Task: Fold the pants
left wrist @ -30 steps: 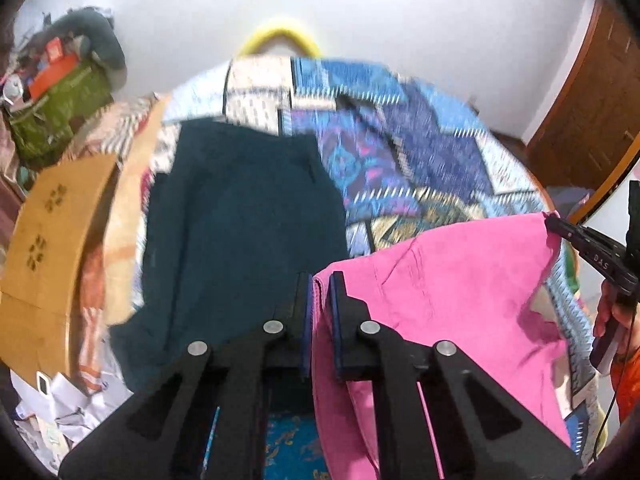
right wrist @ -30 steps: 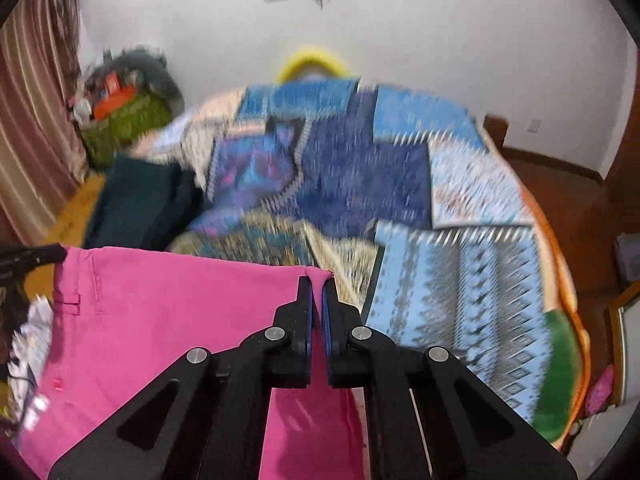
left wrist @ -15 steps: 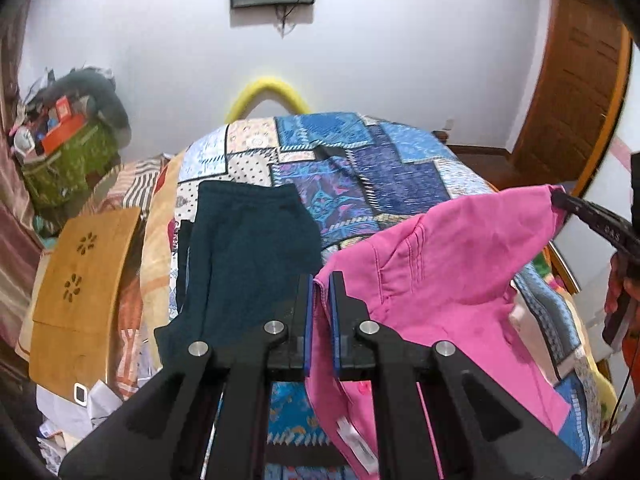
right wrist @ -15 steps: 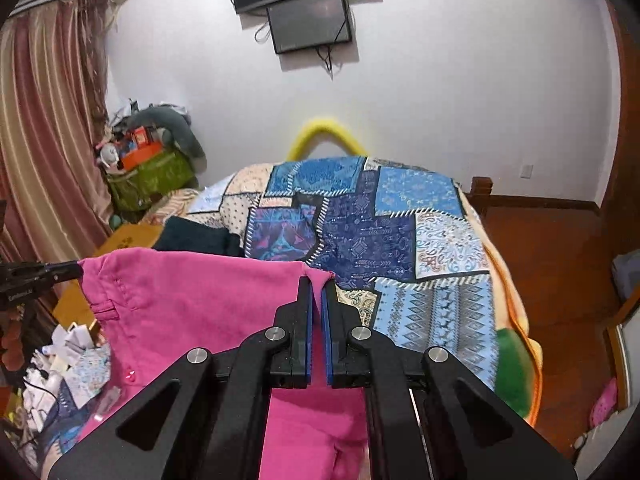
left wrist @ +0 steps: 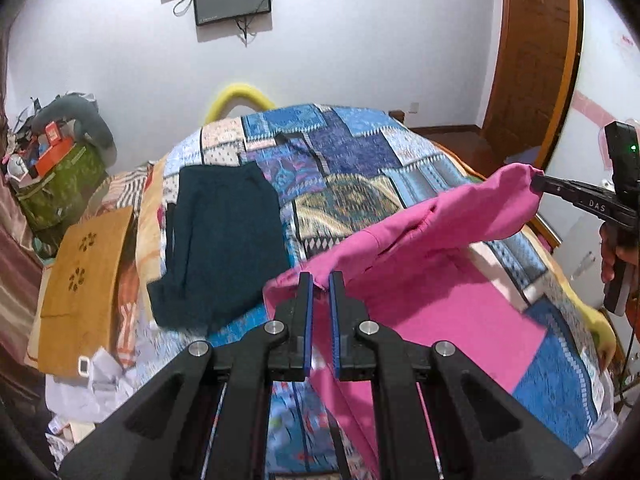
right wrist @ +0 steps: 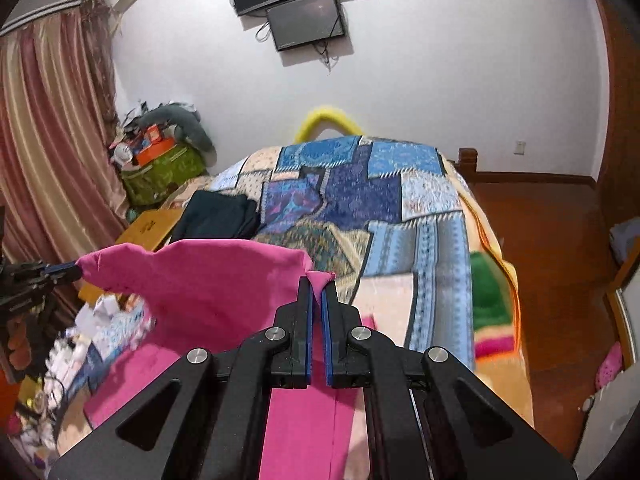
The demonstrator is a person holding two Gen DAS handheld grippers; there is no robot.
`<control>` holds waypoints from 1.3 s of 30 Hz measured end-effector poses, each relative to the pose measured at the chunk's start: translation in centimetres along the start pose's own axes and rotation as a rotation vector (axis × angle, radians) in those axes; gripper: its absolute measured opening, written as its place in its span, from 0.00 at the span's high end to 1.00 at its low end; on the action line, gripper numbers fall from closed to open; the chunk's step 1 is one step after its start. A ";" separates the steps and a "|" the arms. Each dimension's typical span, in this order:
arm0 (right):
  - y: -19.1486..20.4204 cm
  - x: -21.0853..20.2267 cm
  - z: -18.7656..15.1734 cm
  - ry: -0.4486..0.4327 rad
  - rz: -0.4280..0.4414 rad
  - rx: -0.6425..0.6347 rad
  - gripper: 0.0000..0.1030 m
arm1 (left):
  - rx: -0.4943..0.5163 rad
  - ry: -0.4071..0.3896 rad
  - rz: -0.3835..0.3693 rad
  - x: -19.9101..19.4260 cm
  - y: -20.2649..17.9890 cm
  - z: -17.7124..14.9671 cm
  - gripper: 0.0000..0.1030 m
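We hold the pink pants (left wrist: 432,280) stretched above the bed (left wrist: 360,148), left hand-held gripper (left wrist: 320,284) and right hand-held gripper (right wrist: 316,284) each clenched on an edge; thin pinches may slip, dropping fabric toward 6 o'clock.

Your bed (left wrist: 352,152) wore a patchwork quilt (right wrist: 384,196). Folded dark teal pants (left wrist: 220,240) lay on it toward ten o'clock, and the pink pants' (left wrist: 452,316) lower part rested toward four o'clock.
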State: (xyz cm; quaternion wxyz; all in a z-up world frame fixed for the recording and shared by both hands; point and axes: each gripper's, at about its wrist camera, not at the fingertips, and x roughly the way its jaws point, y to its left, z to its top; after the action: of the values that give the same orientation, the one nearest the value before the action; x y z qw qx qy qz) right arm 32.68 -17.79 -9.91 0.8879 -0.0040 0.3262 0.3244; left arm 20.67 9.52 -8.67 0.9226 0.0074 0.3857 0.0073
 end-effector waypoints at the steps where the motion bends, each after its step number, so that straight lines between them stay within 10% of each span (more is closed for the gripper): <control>1: 0.1 -0.1 -0.7 0.015 -0.003 -0.014 0.97 | -0.006 0.007 -0.003 0.0 -0.1 -0.5 0.93; 23: 0.7 -1.7 -13.5 0.184 -0.048 -0.012 0.95 | -0.056 0.162 0.019 -0.7 -1.9 -9.2 0.90; 29: 1.6 -4.0 -13.7 0.160 -0.065 -0.035 0.89 | -0.022 0.111 0.067 -1.5 -2.3 -7.8 0.51; 31: 2.1 -4.6 -13.4 0.140 -0.054 -0.030 0.64 | -0.006 0.098 0.067 -1.6 -2.9 -7.3 0.40; 39: 6.6 -2.5 -13.1 0.163 -0.008 -0.165 0.40 | 0.118 0.107 0.046 0.0 -6.6 -6.5 0.19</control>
State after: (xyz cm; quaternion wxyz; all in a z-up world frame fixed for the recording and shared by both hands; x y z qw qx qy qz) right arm 19.89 -16.91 -17.45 0.8563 -0.1046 0.3695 0.3454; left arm 16.10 2.94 -13.33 0.8983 0.0702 0.4338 0.0062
